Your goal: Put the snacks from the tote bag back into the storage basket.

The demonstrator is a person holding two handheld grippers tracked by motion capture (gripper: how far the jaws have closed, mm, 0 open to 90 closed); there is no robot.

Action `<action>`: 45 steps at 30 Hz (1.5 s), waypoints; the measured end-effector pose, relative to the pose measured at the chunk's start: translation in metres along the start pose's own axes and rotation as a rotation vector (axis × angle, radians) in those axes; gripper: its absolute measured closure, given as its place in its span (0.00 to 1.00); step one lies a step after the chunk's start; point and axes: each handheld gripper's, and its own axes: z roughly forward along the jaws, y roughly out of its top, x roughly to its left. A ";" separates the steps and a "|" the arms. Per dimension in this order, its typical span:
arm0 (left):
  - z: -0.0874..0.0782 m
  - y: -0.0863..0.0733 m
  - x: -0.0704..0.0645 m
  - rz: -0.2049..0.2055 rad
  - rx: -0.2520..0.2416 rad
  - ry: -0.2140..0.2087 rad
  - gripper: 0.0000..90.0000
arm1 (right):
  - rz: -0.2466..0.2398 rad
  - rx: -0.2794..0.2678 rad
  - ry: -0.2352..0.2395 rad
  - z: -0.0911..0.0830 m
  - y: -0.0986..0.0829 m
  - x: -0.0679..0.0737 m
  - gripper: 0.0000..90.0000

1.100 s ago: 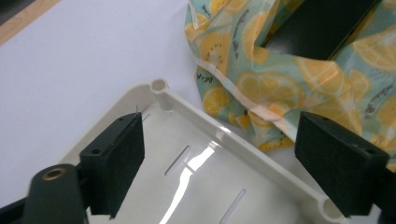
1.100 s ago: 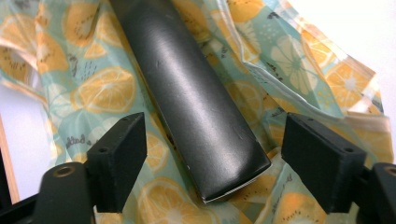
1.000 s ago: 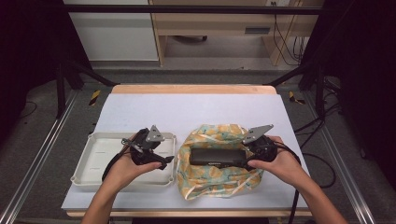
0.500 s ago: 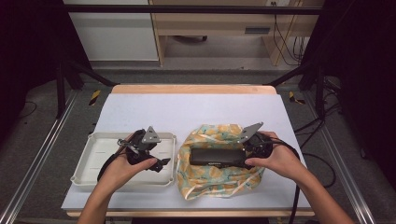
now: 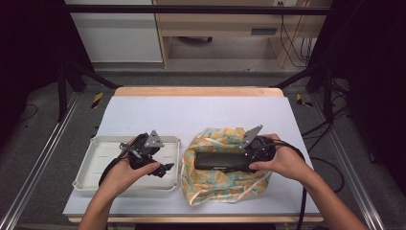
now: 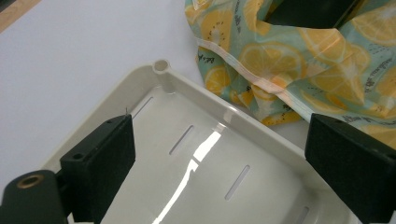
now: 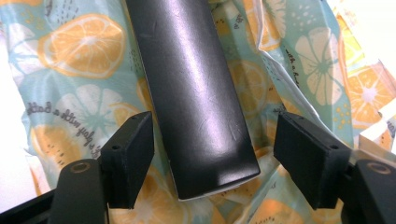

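A long black box (image 5: 220,160) lies on a crumpled lemon-print cloth (image 5: 215,184) at the table's front right. My right gripper (image 5: 248,160) is at the box's right end. In the right gripper view the box (image 7: 187,79) runs up between the open jaws of my right gripper (image 7: 212,140), with gaps on both sides and the cloth (image 7: 79,51) beneath. My left gripper (image 5: 160,165) hangs over the white tray (image 5: 103,140), open. In the left gripper view, my left gripper (image 6: 219,135) holds nothing; under it are the tray's rim (image 6: 243,121) and the cloth (image 6: 289,60).
The light table top (image 5: 191,115) stretches bare behind the tray and cloth. Slots line the tray's floor (image 6: 182,140). A wooden strip (image 5: 196,91) edges the table's far side, with metal frame rails and cables beyond both sides.
My right gripper has slid left, bringing its open jaws around the box's right end. The left gripper has drifted slightly left over the tray, still open.
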 end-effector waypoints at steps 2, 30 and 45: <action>-0.001 0.000 -0.001 0.002 0.002 0.002 0.09 | -0.010 0.007 0.003 0.002 0.001 -0.001 0.32; 0.009 0.001 -0.008 0.040 0.046 -0.019 0.10 | -0.051 0.141 0.088 0.032 0.001 -0.007 0.36; 0.013 0.002 -0.012 0.059 0.062 -0.023 0.10 | -0.085 0.198 0.122 0.042 0.004 -0.010 0.40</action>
